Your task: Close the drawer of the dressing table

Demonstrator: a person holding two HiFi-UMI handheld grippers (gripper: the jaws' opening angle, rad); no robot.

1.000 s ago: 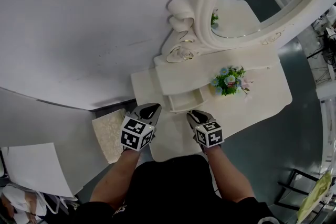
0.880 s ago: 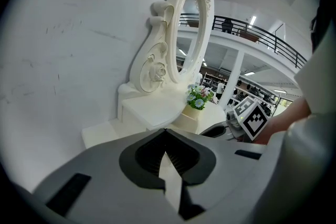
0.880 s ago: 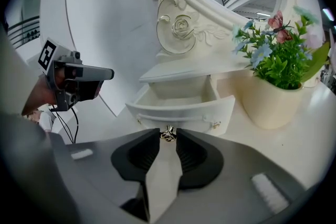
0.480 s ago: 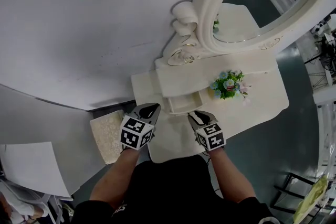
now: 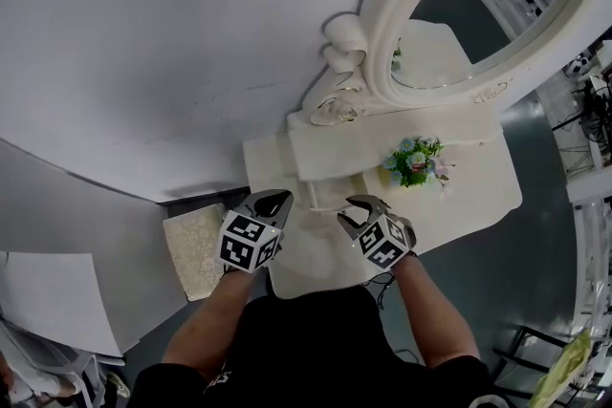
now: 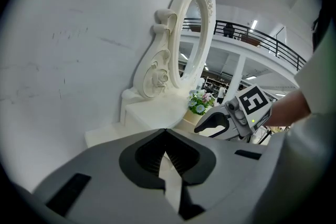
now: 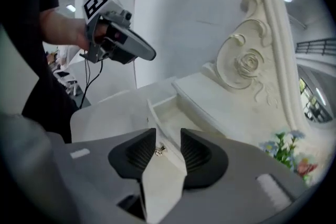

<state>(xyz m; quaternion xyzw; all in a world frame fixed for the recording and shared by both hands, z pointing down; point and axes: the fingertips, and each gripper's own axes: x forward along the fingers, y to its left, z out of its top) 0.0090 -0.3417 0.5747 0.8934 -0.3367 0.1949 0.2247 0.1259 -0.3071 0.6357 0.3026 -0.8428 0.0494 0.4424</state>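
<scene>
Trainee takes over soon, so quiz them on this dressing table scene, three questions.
1. True or false: the drawer is fully shut.
2. What sits between the fingers of the right gripper? A) drawer knob B) flowers C) nothing
3. Which gripper is shut?
Key: 1 false, it stands open. 2 A; those fingers have just been opening and stand apart around the knob. 3 the left gripper.

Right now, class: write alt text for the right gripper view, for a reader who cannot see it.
The right gripper, its jaws just opened, straddles the small knob on the front of an open white drawer without gripping it. Behind stand a carved mirror frame and flowers; the left gripper hovers upper left.
</scene>
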